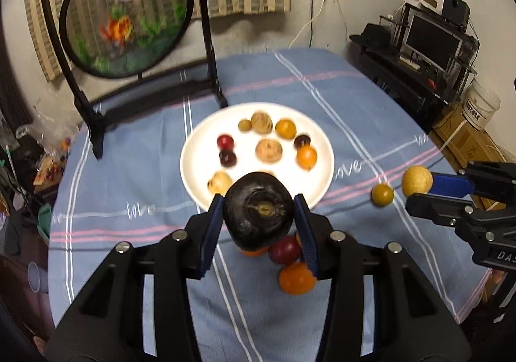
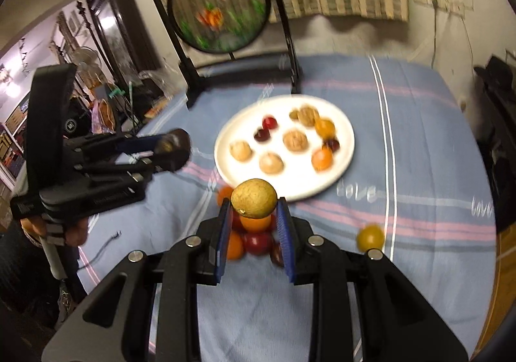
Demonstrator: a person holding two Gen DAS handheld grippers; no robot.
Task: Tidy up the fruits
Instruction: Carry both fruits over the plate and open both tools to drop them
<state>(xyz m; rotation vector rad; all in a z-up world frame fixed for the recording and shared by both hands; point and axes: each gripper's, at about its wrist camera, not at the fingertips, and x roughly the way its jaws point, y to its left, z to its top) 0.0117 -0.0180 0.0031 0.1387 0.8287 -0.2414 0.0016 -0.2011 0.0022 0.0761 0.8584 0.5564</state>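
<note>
Black arms of the left tongs (image 1: 259, 217) are filling the bottom of the left wrist view, and their blue pads are pinching a dark fruit (image 1: 258, 210) from both sides, above the near rim of the plate (image 1: 193, 175). Under this fruit a small pile (image 1: 290, 260) of red and orange fruits is lying on the blue striped cloth (image 1: 129, 249) of the counter. In the right wrist view the right tongs (image 2: 254, 217) are pinching a yellow-brown fruit (image 2: 254, 202) at their tips, pressed close on it, also over the same pile (image 2: 254, 239) and just before the plate (image 2: 342, 175). From the left camera this fruit (image 1: 417, 181) is showing at the right side, in the air beyond the blue pad. The white plate is standing in the middle of the counter and is carrying several fruits well apart: pale brown ones, orange ones and dark red ones. One small yellow fruit (image 1: 382, 195) is lying alone on the cloth, right of the plate. Behind the plate a round screen (image 1: 125, 12) with painted fish is standing in a black frame. A person's hand (image 2: 75, 233) is holding the left tongs' grip.
</note>
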